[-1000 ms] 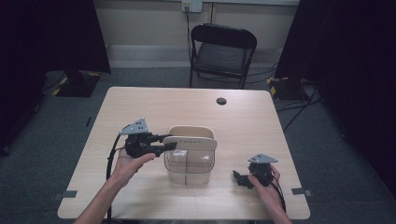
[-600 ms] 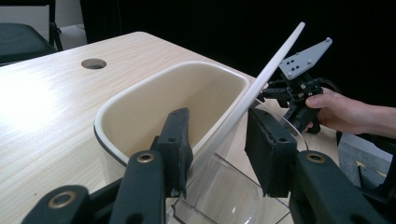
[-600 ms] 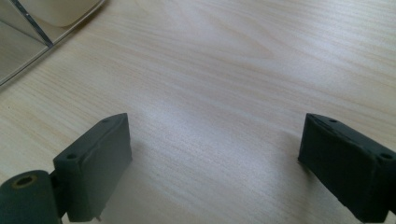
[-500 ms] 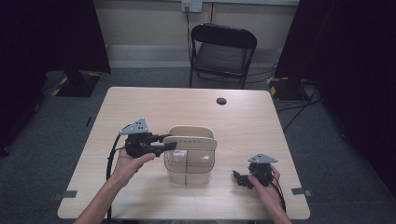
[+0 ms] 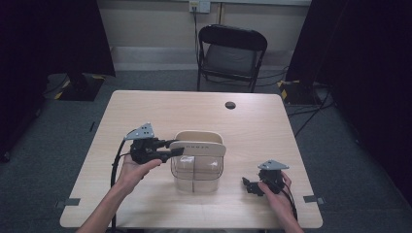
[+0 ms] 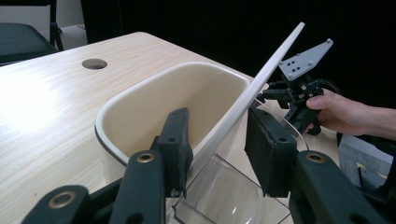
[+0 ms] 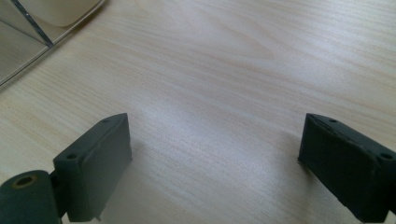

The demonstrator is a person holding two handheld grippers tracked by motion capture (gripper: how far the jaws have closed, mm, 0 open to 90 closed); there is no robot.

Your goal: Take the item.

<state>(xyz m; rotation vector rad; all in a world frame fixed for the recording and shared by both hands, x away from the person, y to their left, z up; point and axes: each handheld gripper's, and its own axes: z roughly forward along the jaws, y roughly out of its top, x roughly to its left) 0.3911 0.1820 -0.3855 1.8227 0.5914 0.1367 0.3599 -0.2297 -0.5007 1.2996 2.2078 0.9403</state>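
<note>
Near the centre of the high view, slightly below the middle: a clear plastic container (image 5: 197, 172) standing on the light wooden tabletop (image 5: 145, 111), with a cream tub (image 5: 198, 137) touching its far side. Across the container's top, a flat cream lid (image 5: 198, 148), seen in the left gripper view as a thin slab tilted up toward the upper right of the frame (image 6: 261, 79).

At centre-left of the high view: left gripper (image 5: 171, 147), held in a hand (image 5: 133, 170), pointing right at the lid's left end. In the left gripper view (image 6: 217, 151): jaws standing either side of the lid's lower edge, a narrow gap visible on both sides, so parted a little and not clamped on it. Behind the lid there, the cream tub's open mouth (image 6: 154, 102) and the container's clear rim (image 6: 219, 186) low in the frame.

At lower right of the high view: right gripper (image 5: 247, 184), resting low by the tabletop in the other hand (image 5: 277, 194), well apart from the container. In the right gripper view (image 7: 212, 154): jaws spread wide, bare wood between them, nothing grasped; a corner of the clear container (image 7: 23, 42) at the upper left.

Toward the top centre of the high view: a dark cable hole (image 5: 230, 105) in the tabletop, and beyond the far edge a black folding chair (image 5: 232, 53) on grey carpet.
</note>
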